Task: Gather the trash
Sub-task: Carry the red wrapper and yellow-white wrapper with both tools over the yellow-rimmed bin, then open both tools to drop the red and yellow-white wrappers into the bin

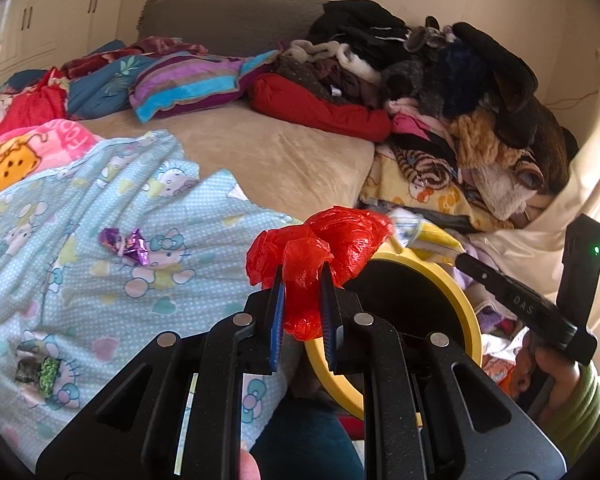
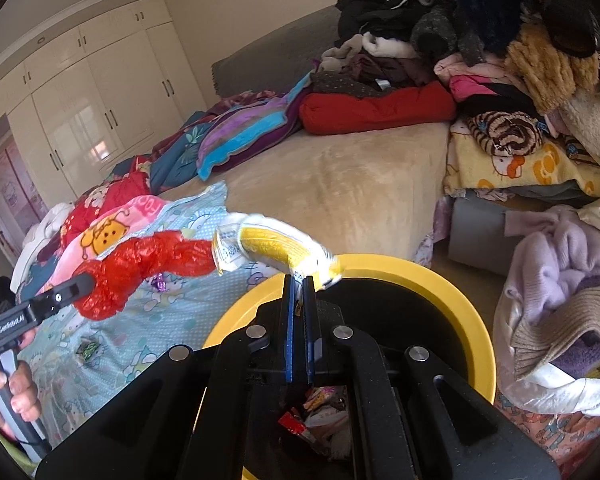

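My left gripper (image 1: 300, 276) is shut on a crumpled red plastic bag (image 1: 324, 248), held beside the rim of the yellow trash bin (image 1: 466, 304). The bag also shows in the right wrist view (image 2: 140, 268). My right gripper (image 2: 299, 280) is shut on a yellow and white wrapper (image 2: 276, 246), held over the bin's rim (image 2: 452, 276). Trash lies inside the bin (image 2: 320, 420). A purple candy wrapper (image 1: 130, 242) and a green and silver wrapper (image 1: 40, 372) lie on the light blue Hello Kitty sheet (image 1: 100, 280).
A beige bed (image 1: 284, 152) holds a striped pillow (image 1: 188, 80), a red cushion (image 1: 320, 108) and a tall pile of clothes (image 1: 460, 92) at the right. More clothes (image 2: 560, 280) sit right of the bin. White wardrobes (image 2: 80, 92) stand at the back left.
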`<state>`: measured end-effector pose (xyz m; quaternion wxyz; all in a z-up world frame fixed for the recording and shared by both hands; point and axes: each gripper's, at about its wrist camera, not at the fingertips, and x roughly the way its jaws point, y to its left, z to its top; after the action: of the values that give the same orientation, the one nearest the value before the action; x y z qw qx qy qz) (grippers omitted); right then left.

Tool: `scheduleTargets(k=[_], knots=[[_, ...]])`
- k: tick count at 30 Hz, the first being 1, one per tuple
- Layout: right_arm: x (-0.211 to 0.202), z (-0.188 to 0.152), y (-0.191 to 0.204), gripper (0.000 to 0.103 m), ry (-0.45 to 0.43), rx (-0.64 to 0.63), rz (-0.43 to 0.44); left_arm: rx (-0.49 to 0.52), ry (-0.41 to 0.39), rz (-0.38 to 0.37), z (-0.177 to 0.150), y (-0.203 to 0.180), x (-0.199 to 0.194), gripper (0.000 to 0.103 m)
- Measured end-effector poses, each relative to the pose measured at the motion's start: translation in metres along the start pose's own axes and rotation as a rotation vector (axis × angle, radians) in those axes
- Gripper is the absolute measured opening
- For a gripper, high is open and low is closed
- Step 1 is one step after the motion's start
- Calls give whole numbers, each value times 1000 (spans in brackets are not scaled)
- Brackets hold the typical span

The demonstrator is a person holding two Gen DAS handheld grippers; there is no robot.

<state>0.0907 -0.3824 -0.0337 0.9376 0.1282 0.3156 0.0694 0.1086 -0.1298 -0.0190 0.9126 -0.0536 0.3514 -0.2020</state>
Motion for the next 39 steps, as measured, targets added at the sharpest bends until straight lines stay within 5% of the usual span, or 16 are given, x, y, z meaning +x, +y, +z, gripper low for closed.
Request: scheduleTargets(k=[35,37,39], knots=[[-1,-6,-45,6,-20,80,-122,202,222,-148,-56,-85,52,11],[0,-5,-46,16,-14,92,-111,200,229,-160,-57,-87,54,16],[-2,-4,-46,32,-22,108,-101,193,226,-157,-56,-87,55,57]])
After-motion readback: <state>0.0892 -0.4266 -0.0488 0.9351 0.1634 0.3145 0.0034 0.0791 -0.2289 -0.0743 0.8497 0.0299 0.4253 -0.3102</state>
